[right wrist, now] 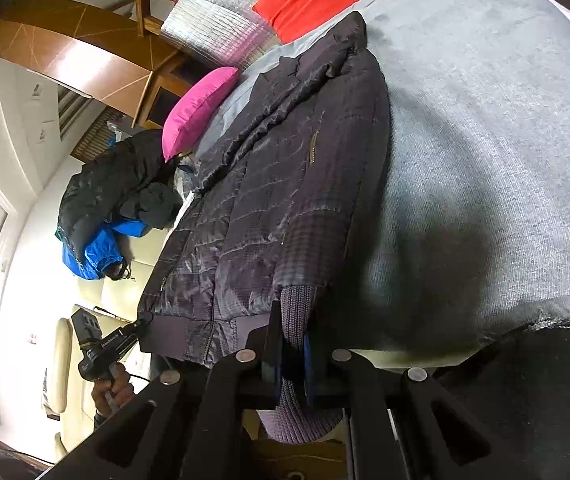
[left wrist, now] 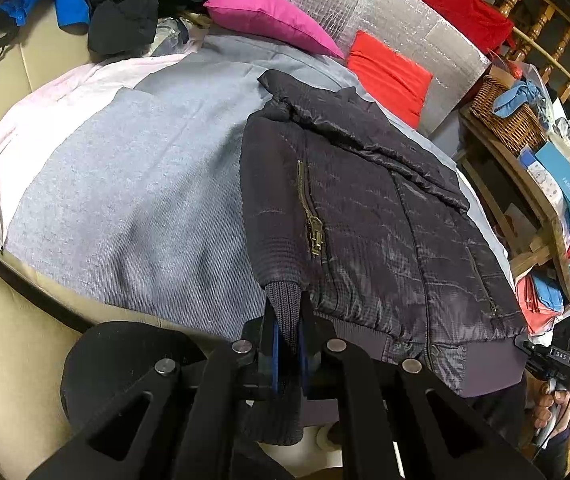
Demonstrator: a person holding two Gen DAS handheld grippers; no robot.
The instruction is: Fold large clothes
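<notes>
In your left wrist view, a grey blanket [left wrist: 133, 184] covers the bed, with the dark quilted jacket [left wrist: 385, 220] spread flat on its right part. Beyond the jacket lie a pink cushion [left wrist: 269, 16] and a red cushion [left wrist: 389, 72]. Your left gripper [left wrist: 288, 344] is clamped on the jacket's ribbed cuff [left wrist: 285, 308] at the near hem.

In your right wrist view, the jacket [right wrist: 269, 200] lies left of the bare blanket [right wrist: 505, 160], with a black and blue clothes pile [right wrist: 109, 208] further left. Your right gripper [right wrist: 293, 360] pinches the other knit cuff [right wrist: 297, 312].
</notes>
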